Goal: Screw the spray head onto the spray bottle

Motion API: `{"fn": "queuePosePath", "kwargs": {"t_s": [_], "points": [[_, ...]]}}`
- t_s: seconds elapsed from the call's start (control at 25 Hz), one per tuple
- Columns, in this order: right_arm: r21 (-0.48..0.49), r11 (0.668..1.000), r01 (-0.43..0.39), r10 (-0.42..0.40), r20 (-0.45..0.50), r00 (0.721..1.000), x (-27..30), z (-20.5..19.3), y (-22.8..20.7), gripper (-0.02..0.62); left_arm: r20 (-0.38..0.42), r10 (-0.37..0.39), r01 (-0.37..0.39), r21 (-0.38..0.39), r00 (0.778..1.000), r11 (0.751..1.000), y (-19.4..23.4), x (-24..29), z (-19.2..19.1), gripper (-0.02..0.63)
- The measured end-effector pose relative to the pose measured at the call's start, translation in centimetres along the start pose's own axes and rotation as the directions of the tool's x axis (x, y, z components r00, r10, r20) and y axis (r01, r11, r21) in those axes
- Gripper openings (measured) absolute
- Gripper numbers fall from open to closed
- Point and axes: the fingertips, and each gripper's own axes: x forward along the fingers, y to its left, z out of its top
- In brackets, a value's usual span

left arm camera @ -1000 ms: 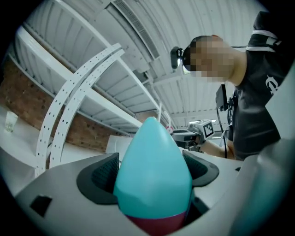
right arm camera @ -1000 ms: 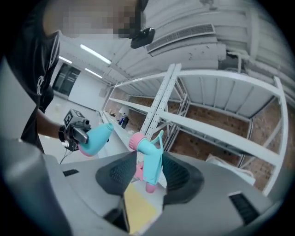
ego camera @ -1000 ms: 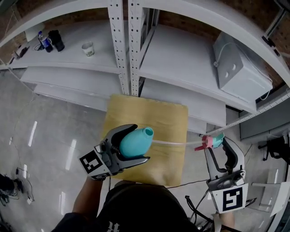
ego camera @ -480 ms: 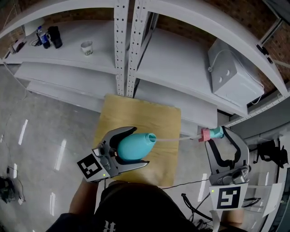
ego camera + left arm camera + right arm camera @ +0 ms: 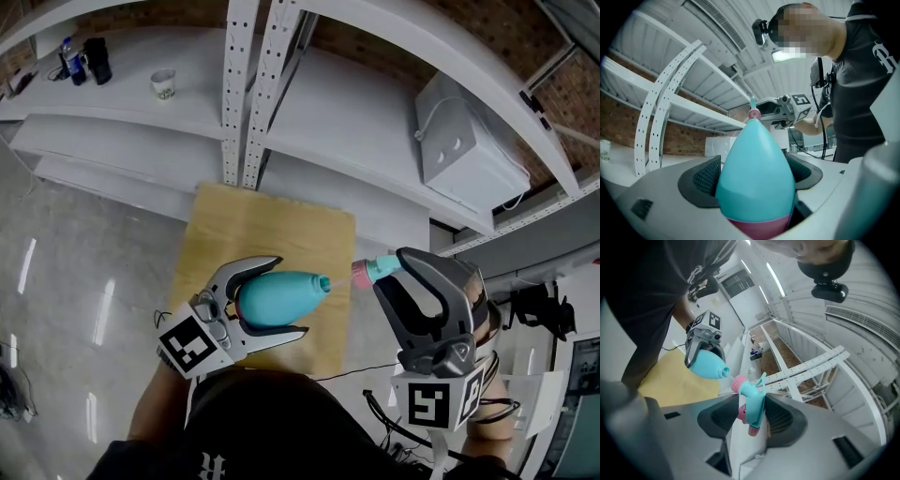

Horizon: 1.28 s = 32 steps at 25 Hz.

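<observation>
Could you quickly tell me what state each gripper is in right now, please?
Left gripper: closed, holding the spray bottle.
Right gripper: closed, holding the spray head, not yet screwed on.

White shelves; cup, bottle, white box

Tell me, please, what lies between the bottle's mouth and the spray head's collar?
Only a short stretch of the spray head's thin clear tube, running into the bottle. The right gripper view shows it.
</observation>
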Motion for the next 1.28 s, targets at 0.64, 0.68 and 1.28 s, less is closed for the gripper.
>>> {"fn": "queuePosePath", "kwargs": {"t_s": [0.64,0.68,1.28], "points": [[-0.146,0.985,-0.095,0.1,0.026,0.995,2.2,2.5,2.2,0.178,0.08,-0.032,0.038,-0.068,0.996,0.997,0.0,0.5,0.6,0.423],[-0.154,0.983,-0.096,0.101,0.024,0.995,2.2,2.5,2.2,0.178,0.086,-0.033,0.04,-0.075,0.996,0.996,0.1,0.5,0.6,0.423],[-0.084,0.983,-0.163,0.145,-0.184,0.972,3.6,1.4,2.2,0.178,0.01,0.17,-0.169,-0.018,0.985,0.985,1.9,1.1,0.3,0.423]]}}
